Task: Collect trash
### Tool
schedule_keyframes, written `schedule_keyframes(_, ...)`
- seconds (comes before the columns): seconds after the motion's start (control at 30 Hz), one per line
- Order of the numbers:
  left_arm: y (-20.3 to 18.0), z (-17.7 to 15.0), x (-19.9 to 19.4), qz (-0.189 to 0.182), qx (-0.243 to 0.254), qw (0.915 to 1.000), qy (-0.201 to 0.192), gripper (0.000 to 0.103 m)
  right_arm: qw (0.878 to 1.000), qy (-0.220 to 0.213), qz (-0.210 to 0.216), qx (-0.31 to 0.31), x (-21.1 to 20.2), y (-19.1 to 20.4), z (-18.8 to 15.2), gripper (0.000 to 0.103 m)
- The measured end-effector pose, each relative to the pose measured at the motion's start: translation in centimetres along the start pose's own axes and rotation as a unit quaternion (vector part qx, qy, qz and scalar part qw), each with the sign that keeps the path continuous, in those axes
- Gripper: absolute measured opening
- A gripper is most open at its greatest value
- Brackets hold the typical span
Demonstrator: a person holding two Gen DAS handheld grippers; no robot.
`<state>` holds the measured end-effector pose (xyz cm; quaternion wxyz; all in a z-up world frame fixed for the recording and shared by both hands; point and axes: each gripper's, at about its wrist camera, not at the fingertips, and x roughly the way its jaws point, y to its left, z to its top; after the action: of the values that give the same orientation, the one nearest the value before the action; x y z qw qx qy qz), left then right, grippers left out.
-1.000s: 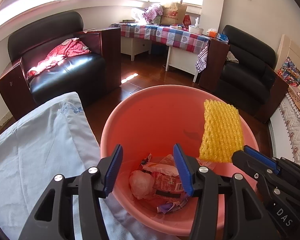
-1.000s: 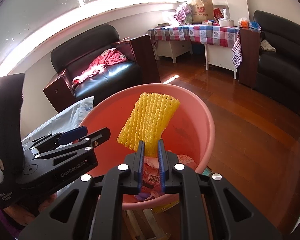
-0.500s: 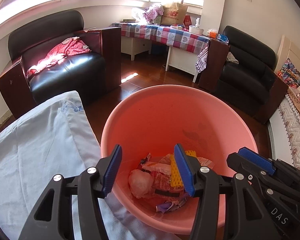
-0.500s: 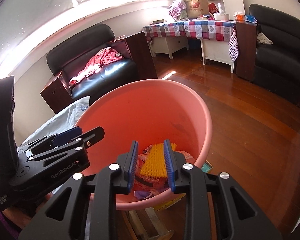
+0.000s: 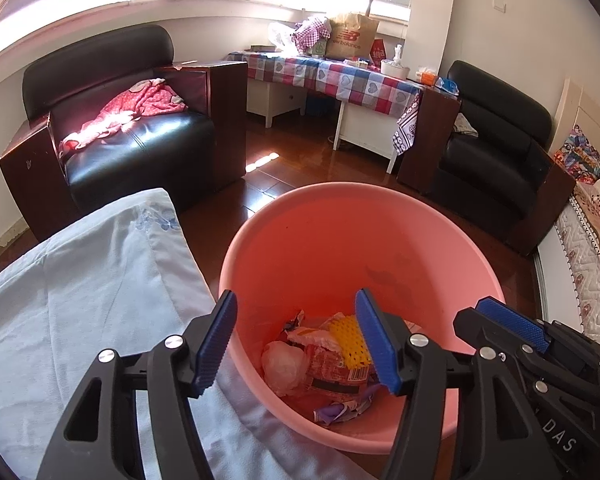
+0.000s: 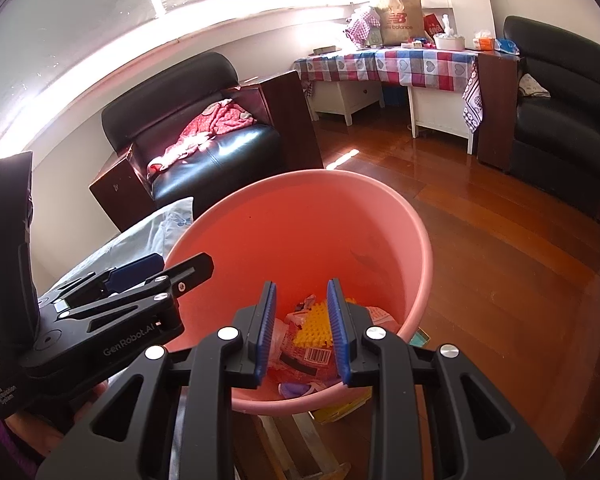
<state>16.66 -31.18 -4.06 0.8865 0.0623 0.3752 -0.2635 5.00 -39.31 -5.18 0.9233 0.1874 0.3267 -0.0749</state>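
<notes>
Now both grippers, left and right, hang open and empty over the pink bucket; yellow foam net lies inside.

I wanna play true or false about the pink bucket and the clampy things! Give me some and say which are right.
1. The yellow foam net lies inside the round pink plastic bucket. True.
2. The right gripper grips the yellow net. False: its jaws are open, holding nothing.
3. The bucket is empty. False: wrappers and a crumpled clear bag lie inside too.
4. The left gripper holds nothing. True.
5. A light blue cloth lies beside the bucket. True.
</notes>
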Motion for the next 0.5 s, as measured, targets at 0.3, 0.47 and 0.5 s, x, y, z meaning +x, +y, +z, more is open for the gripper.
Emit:
schedule_keyframes(0.3, 0.4, 0.4, -2.4, 0.000, -0.008, 0.9998, -0.019, 0.064, 1.000, -0.016, -0.004, -0.013, -1.5, 0.7, -0.1, 0.027)
schedule_keyframes(0.47, 0.7, 0.6, -4.0, -0.003, -0.008, 0.9995, -0.032, 0.065, 0.999, -0.024, 0.001, -0.021, -2.2, 1.4, -0.2, 0.043)
schedule_keyframes(0.5, 0.8, 0.5, -4.4, -0.003, -0.008, 0.9994, -0.035, 0.065, 0.999, -0.025, 0.001, -0.024, -2.4, 1.5, -0.2, 0.043)
